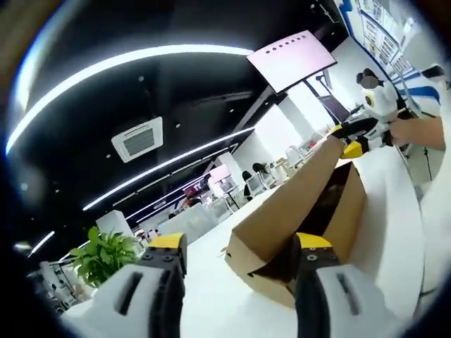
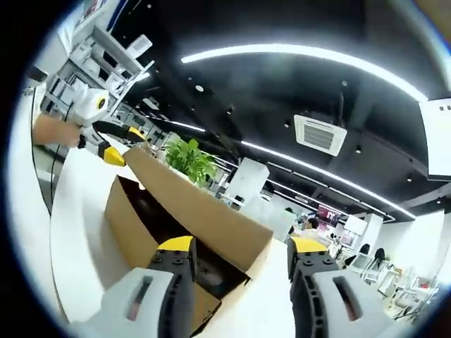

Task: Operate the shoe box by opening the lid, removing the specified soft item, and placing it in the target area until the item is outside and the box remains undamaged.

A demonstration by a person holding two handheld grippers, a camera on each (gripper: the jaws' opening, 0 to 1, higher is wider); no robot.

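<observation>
between both tools, shoe box [image 1: 282, 218], lid [image 2: 201, 208] raised, each tool [image 1: 243, 257] gaping.

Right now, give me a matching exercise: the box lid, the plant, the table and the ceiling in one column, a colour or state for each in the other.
Things:
1. lid
2. plant
3. table
4. ceiling

Colour or state:
A. white
B. raised at a slant
C. black
D. green

Pairs: 1-B, 2-D, 3-A, 4-C
</observation>
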